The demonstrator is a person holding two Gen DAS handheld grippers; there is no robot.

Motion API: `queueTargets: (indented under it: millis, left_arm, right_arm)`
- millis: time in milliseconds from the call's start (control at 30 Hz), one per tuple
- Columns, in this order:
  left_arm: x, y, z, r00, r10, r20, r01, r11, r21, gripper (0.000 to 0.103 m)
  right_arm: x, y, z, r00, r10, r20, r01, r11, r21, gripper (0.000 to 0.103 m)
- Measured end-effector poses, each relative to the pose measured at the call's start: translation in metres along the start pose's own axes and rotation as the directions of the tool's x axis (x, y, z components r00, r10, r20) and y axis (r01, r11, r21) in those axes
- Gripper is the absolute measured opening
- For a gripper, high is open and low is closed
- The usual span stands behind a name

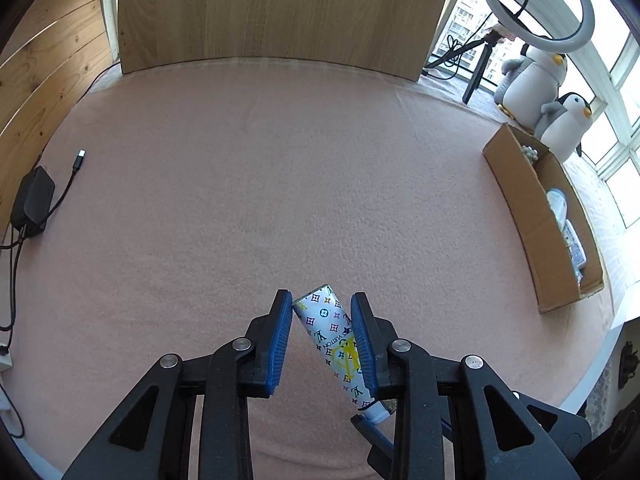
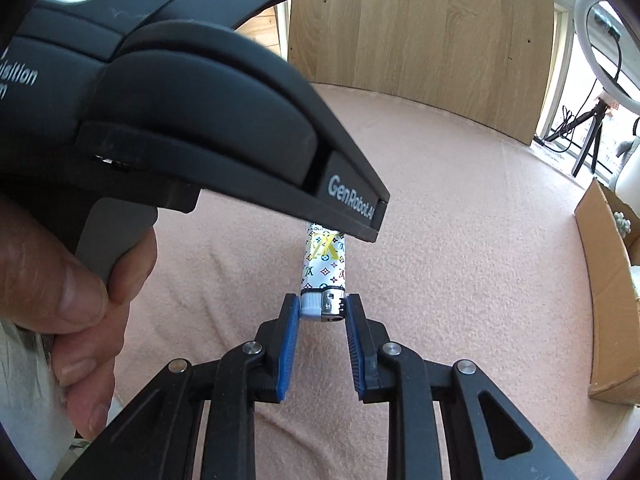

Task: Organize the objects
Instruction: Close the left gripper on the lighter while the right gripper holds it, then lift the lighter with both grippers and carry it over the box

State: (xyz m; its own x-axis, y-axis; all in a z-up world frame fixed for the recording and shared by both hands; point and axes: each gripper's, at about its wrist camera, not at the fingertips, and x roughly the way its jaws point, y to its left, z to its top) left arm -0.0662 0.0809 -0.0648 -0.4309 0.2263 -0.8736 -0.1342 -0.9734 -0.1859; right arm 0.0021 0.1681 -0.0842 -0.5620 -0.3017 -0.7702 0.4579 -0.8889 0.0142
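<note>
A white lighter [image 1: 334, 332] printed with coloured monograms is held above the pink felt table [image 1: 256, 184]. My left gripper [image 1: 322, 304] is shut on its body, which slants between the blue pads [image 1: 362, 344]. My right gripper [image 2: 322, 310] is shut on its grey and metal top end; the lighter [image 2: 326, 268] points away from me there. The black body of the left gripper [image 2: 224, 136] and the hand holding it fill the upper left of the right wrist view and hide the lighter's far end.
An open cardboard box [image 1: 532, 216] with several items inside stands at the table's right edge, also in the right wrist view [image 2: 604, 280]. Two plush penguins [image 1: 548, 84] and a ring light [image 1: 536, 4] stand behind it. A black adapter with a cable [image 1: 34, 200] lies at the left. A wooden board [image 1: 280, 12] backs the table.
</note>
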Motion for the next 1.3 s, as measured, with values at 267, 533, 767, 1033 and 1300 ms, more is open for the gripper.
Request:
queueTargets:
  millis: [267,533,767,1033,1300]
  left_arm:
    - [-0.033,-0.001,0.013,0.998,0.005,0.064,-0.006,1.000,0.016,0.033]
    - [-0.044,-0.002,0.011,0.997,0.001,0.083,-0.003,1.000,0.022,0.033]
    - [-0.042,-0.023,0.021,0.995,-0.018,0.094,0.012,0.998,0.056,0.032]
    - [-0.034,-0.062,0.039,0.995,-0.053,0.088,0.041,0.991,0.128,0.032]
    - [-0.020,-0.118,0.056,0.992,-0.105,0.072,0.087,0.972,0.220,0.032]
  right_arm:
    - [-0.024,0.003,0.019,0.998,-0.019,0.066,0.020,1.000,-0.010,0.021]
    - [-0.041,0.001,0.013,0.996,-0.025,0.091,0.026,1.000,-0.009,0.021]
    - [-0.057,0.000,0.006,0.993,-0.049,0.111,0.048,0.999,0.019,0.021]
    - [-0.068,-0.023,0.003,0.987,-0.094,0.129,0.084,0.993,0.082,0.021]
    - [-0.070,-0.072,0.001,0.976,-0.165,0.140,0.140,0.976,0.169,0.021]
